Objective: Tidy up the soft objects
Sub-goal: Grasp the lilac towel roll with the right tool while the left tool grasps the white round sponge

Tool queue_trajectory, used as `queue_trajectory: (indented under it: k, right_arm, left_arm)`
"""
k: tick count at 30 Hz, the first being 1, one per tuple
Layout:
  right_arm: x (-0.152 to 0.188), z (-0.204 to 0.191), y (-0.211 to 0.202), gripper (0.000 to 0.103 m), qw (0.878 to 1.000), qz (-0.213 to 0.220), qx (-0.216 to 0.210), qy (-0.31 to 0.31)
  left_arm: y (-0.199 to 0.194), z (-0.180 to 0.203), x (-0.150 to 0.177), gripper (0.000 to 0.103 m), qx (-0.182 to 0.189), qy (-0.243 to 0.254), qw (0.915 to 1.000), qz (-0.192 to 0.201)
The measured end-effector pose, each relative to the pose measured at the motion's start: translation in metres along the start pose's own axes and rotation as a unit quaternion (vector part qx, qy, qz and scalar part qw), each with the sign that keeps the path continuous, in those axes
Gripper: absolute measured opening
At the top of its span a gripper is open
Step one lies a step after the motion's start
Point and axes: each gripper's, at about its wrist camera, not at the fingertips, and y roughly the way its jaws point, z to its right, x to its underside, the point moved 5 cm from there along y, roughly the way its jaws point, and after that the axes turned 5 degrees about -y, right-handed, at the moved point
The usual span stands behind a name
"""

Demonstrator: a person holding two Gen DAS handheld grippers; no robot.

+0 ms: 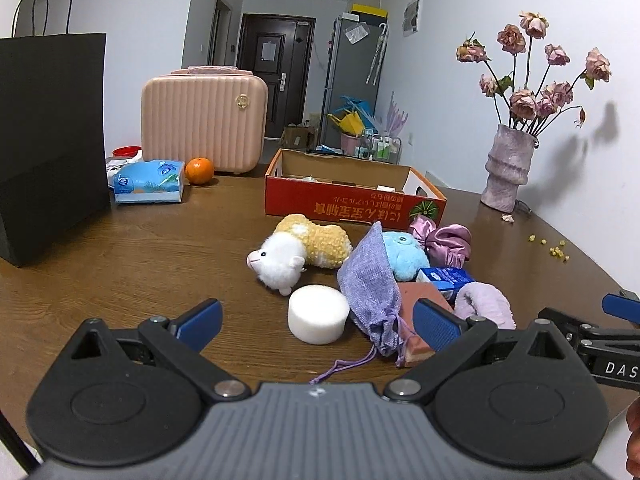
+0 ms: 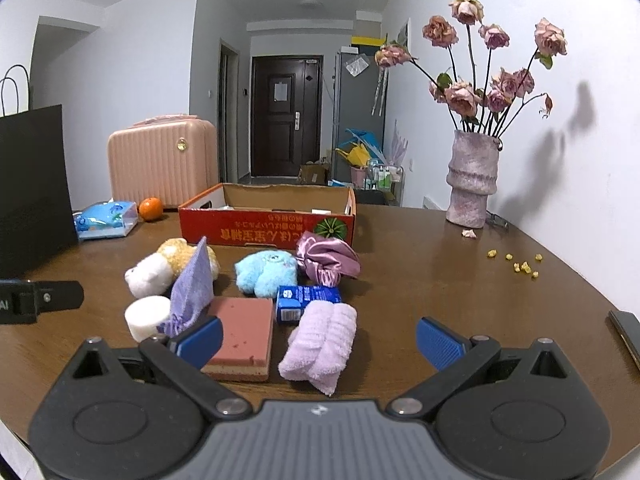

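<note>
A pile of soft things lies on the brown table before a red cardboard box (image 1: 352, 200) (image 2: 264, 232). It holds a white and yellow plush sheep (image 1: 300, 252) (image 2: 160, 268), a white sponge cylinder (image 1: 318, 314) (image 2: 146, 316), a lilac drawstring pouch (image 1: 370, 288) (image 2: 194, 284), a blue plush (image 1: 406, 254) (image 2: 264, 272), a pink satin scrunchie (image 1: 444, 240) (image 2: 328, 260), a pink sponge block (image 2: 244, 334), a lilac towel (image 2: 320, 344) and a blue carton (image 2: 304, 300). My left gripper (image 1: 318, 326) is open around the sponge cylinder. My right gripper (image 2: 320, 342) is open around the towel.
A black paper bag (image 1: 48, 140) stands at the left. A tissue pack (image 1: 148, 182), an orange (image 1: 199, 171) and a pink case (image 1: 204, 120) sit at the back left. A vase of dried roses (image 2: 474, 176) stands at the back right, with yellow crumbs (image 2: 520, 266) nearby.
</note>
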Motion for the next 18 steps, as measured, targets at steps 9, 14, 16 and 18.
queue_trajectory:
  k: [9, 14, 16, 18]
  right_arm:
    - [0.008, 0.004, 0.023, 0.103, 1.0, -0.023, -0.001, 0.007]
    - [0.011, 0.005, 0.039, 0.103, 0.999, -0.037, -0.003, 0.009]
    - [0.012, 0.006, 0.046, 0.103, 0.999, -0.043, -0.003, 0.01]
    - [0.013, 0.007, 0.053, 0.103, 0.999, -0.049, -0.003, 0.01]
  left_arm:
    - [0.02, 0.002, 0.006, 0.103, -0.004, 0.01, 0.9998, -0.018]
    - [0.036, 0.001, 0.008, 0.103, -0.01, 0.016, 0.9994, -0.029]
    - [0.042, 0.001, 0.008, 0.103, -0.011, 0.017, 0.9992, -0.034]
    - [0.048, 0.0, 0.008, 0.103, -0.013, 0.017, 0.999, -0.039]
